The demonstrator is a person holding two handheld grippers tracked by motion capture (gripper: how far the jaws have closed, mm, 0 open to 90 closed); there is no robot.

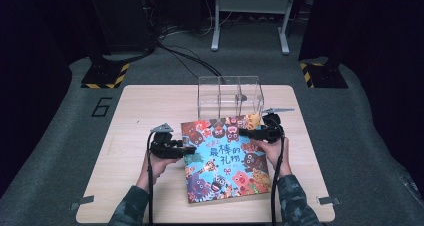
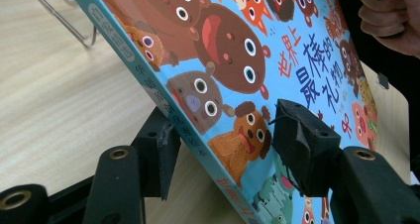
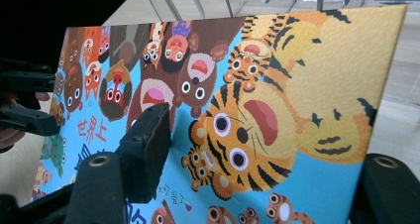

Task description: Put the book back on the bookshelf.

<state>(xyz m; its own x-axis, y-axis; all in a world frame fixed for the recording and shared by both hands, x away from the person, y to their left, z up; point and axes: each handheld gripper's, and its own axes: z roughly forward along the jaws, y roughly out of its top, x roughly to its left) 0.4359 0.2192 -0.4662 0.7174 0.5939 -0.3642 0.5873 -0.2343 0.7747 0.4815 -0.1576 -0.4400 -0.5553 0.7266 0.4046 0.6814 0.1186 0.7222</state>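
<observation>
While the person's left hand [image 1: 159,162] steadies it, the left gripper [image 1: 186,149] straddles the nine o'clock edge of a square, glossy picture book with cartoon animals on a blue cover [image 1: 225,158], one jaw under the spine and one on the cover; whether the pads press is unclear. Lying at the centre of the pale wooden table [image 1: 125,136], the book sits just at six o'clock of a clear three-compartment acrylic box [image 1: 229,96]. At its two o'clock corner, the right gripper [image 1: 246,134] straddles the edge likewise, grip uncertain.
</observation>
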